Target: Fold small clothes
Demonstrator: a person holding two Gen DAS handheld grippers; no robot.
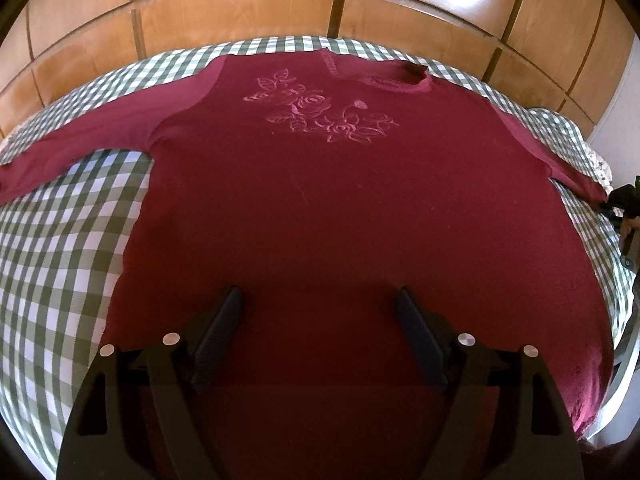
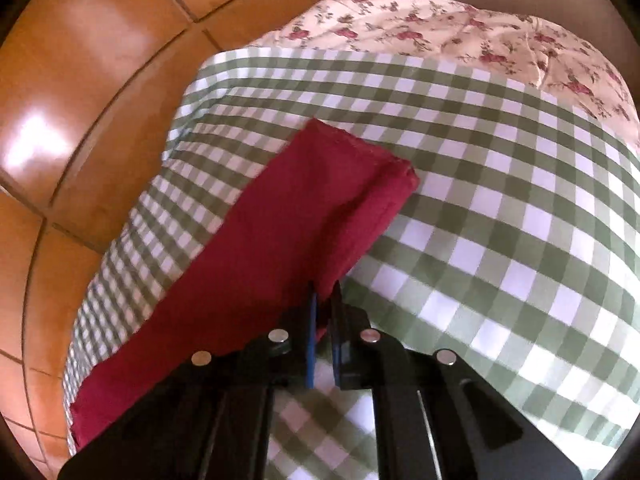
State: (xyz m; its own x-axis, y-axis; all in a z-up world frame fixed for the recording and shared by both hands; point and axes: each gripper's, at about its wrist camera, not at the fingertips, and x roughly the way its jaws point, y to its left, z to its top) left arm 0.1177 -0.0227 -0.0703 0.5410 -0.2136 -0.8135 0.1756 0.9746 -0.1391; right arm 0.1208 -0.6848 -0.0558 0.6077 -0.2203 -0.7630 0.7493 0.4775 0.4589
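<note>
A dark red long-sleeved top (image 1: pixel 304 200) with a rose design lies flat, front up, on the green-and-white checked cloth (image 1: pixel 64 240), both sleeves spread out. My left gripper (image 1: pixel 318 300) is open and empty, hovering over the top's lower body near the hem. My right gripper (image 2: pixel 325 292) is shut on the edge of the top's right sleeve (image 2: pixel 304 208), a little back from the cuff. The sleeve lies on the checked cloth (image 2: pixel 500 208). The right gripper shows as a dark shape at the sleeve end in the left wrist view (image 1: pixel 624 200).
A wooden panelled wardrobe (image 1: pixel 320 4) stands close behind the bed; it also shows in the right wrist view (image 2: pixel 80 80). A flowered cream quilt (image 2: pixel 460 28) lies past the checked cloth's far end.
</note>
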